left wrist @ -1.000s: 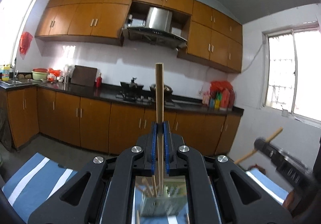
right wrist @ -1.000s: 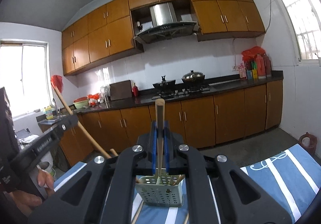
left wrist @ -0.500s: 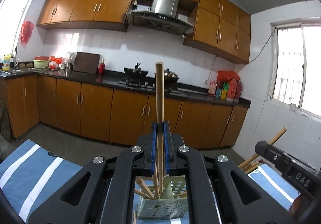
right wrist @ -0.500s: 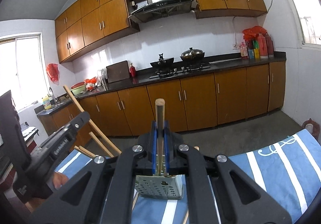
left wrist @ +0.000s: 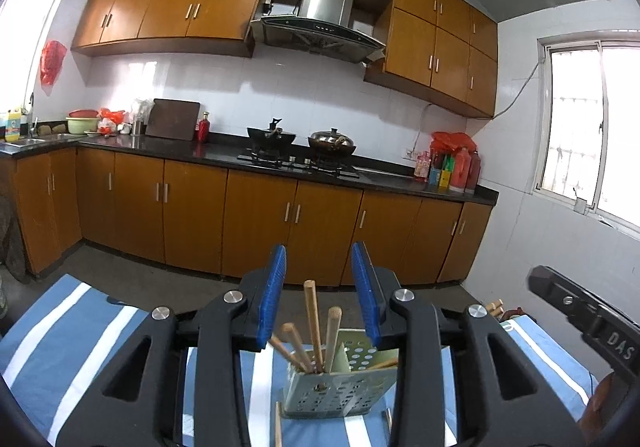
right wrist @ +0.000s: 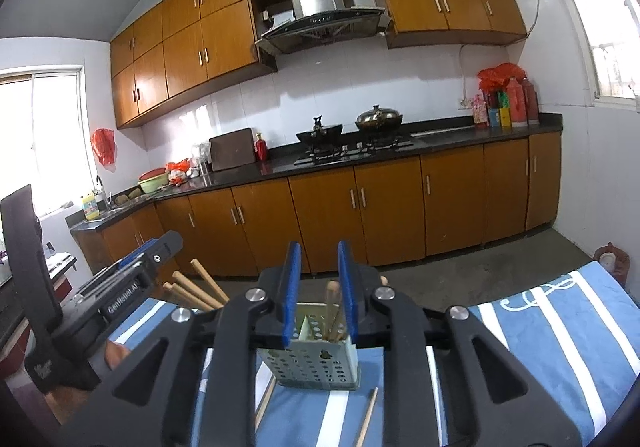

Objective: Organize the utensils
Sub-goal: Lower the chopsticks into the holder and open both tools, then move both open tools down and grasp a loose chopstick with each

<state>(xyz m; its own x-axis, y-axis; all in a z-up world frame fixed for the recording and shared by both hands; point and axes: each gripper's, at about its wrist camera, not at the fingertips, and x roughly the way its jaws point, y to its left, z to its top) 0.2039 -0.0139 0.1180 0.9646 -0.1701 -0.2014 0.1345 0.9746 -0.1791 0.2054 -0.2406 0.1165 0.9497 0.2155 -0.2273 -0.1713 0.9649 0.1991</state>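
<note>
The left gripper (left wrist: 319, 279) is hovering over the caddy (left wrist: 340, 387) with its blue pads wide apart, gripping nothing. Wooden sticks (left wrist: 316, 331) are standing in the caddy's left compartment, their tops rising between the pads without touching either. The right gripper (right wrist: 319, 279) is also hanging spread open and empty above the caddy (right wrist: 316, 363), a stick (right wrist: 332, 307) poking up in the gap. The caddy is sitting on the striped cloth (right wrist: 560, 327), near the cloth's far edge, beyond which the floor (right wrist: 480, 267) is lying bare up to the cabinets (right wrist: 360, 219). Loose chopsticks (right wrist: 366, 417) are lying on the cloth just beside the caddy's near wall. The cloth is stretching wide and bare to the right.
</note>
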